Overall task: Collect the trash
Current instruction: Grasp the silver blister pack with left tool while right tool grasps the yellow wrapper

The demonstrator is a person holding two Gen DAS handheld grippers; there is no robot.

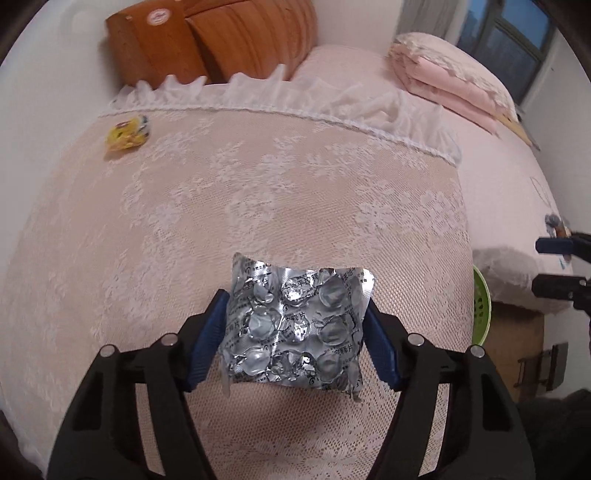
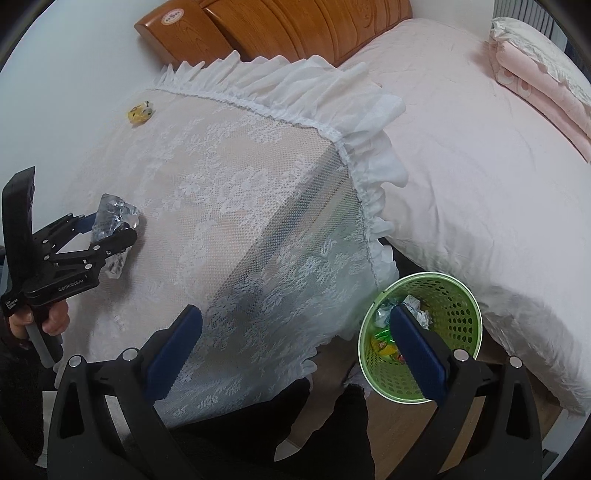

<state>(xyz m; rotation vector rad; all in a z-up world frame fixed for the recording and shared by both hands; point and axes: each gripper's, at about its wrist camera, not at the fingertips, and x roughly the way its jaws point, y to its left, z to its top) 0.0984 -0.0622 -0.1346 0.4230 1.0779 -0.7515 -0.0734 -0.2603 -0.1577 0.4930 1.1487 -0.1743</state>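
While the left gripper [image 1: 295,332] clamps the blister pack [image 1: 295,325] edgewise, the bin [image 2: 458,295] lies rightward, below the empty, wide-open right gripper [image 2: 295,354].

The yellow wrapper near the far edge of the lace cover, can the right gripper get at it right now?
Probably yes: the right gripper is open and empty, and bare lace lies between it and the yellow wrapper.

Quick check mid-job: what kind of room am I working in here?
Most likely a bedroom. A bed with a pale pink cover and a carved wooden headboard fills the far side, folded pink bedding lies on it, and a lace-covered bedside table stands next to it.
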